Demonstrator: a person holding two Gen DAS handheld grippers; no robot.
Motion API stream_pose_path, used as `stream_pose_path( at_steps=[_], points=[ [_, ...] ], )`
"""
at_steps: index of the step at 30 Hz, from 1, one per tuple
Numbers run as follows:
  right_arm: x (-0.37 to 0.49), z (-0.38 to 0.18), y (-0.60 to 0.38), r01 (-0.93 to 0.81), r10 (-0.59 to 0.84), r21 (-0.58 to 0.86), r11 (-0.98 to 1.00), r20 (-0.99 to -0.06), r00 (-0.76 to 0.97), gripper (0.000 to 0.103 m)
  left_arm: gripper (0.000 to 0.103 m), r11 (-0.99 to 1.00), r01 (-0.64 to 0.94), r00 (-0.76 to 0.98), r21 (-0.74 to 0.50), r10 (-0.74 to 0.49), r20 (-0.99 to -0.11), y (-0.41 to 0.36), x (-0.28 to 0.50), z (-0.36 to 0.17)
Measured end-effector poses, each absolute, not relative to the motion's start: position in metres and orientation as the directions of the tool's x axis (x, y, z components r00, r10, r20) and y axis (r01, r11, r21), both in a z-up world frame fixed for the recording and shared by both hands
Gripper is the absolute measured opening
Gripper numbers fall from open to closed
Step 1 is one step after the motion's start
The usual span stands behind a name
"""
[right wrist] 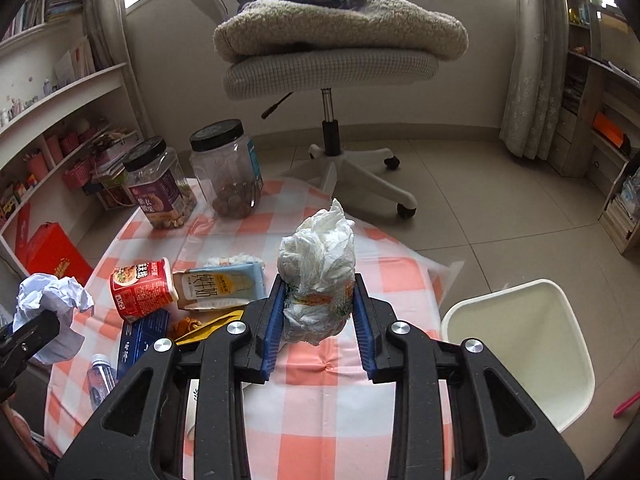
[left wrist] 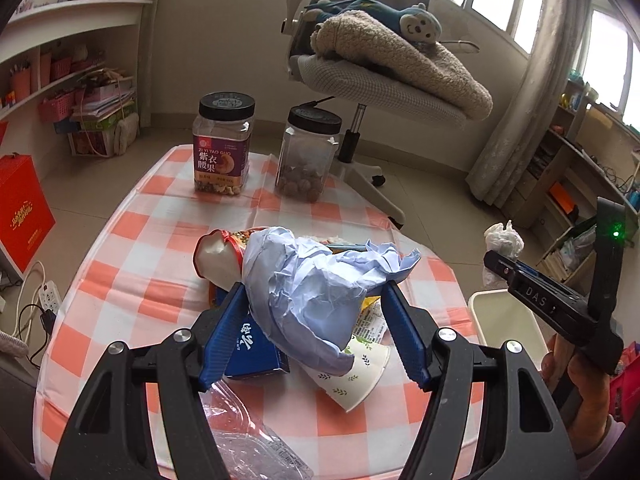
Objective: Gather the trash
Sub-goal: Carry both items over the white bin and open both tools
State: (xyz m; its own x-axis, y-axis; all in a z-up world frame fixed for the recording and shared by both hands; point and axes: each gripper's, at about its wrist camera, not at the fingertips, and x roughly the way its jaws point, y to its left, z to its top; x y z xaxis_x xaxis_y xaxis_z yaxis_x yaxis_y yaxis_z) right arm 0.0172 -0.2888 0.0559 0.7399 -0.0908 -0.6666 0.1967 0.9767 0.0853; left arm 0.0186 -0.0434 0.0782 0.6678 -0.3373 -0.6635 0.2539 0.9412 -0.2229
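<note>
Both tongs loaded, nothing yet binned. Left gripper (left wrist: 316, 320) clamps the blue paper (left wrist: 308, 292); right gripper (right wrist: 318, 312) clamps the tissue wad (right wrist: 320, 272). Left of the wad, a cup (right wrist: 140, 288), carton (right wrist: 220, 286) and box (right wrist: 140, 340) remain on the checked table (right wrist: 320, 400). Right of it, off the table, the bin (right wrist: 520, 344) appears empty. Chair (right wrist: 328, 64) beyond.

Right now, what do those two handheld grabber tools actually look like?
Each gripper, left and right, has chunky black plastic arms with silver round bolts and blue ribbed pads. Seen sideways from the left camera, the right one bears white letters "DAS" and a small green light.
</note>
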Motion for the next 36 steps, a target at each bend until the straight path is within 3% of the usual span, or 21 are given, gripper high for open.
stream_pose_path(
  at_steps=[14, 24, 26, 27, 29, 31, 36],
  points=[
    [-0.029, 0.072, -0.348, 0.32, -0.271, -0.027, 0.947, -0.598, 0.755, 0.031, 0.067, 0.911, 0.333, 0.624, -0.242, -0.405, -0.668, -0.106, -0.002, 0.071],
    [-0.056, 0.069, -0.416, 0.442, -0.337, 0.006, 0.897, -0.639, 0.692, 0.033, 0.067, 0.867, 0.435, 0.562, -0.245, -0.474, -0.678, -0.176, -0.015, 0.072],
    [-0.062, 0.069, -0.43, 0.468, -0.342, 0.026, 0.883, -0.646, 0.682, 0.045, 0.067, 0.856, 0.457, 0.548, -0.242, -0.485, -0.681, -0.192, -0.017, 0.071],
    [-0.065, 0.07, -0.436, 0.481, -0.35, 0.034, 0.876, -0.643, 0.681, 0.056, 0.067, 0.85, 0.467, 0.541, -0.242, -0.491, -0.683, -0.2, -0.019, 0.071],
    [-0.075, 0.074, -0.446, 0.508, -0.373, 0.043, 0.86, -0.626, 0.685, 0.066, 0.067, 0.837, 0.489, 0.522, -0.246, -0.507, -0.686, -0.217, -0.021, 0.07],
    [-0.083, 0.078, -0.457, 0.533, -0.4, 0.043, 0.845, -0.611, 0.683, 0.088, 0.067, 0.819, 0.513, 0.494, -0.256, -0.526, -0.692, -0.236, -0.024, 0.068],
    [-0.104, 0.087, -0.486, 0.62, -0.48, 0.059, 0.783, -0.577, 0.661, 0.096, 0.068, 0.785, 0.562, 0.446, -0.261, -0.553, -0.703, -0.28, -0.032, 0.061]
  ],
)
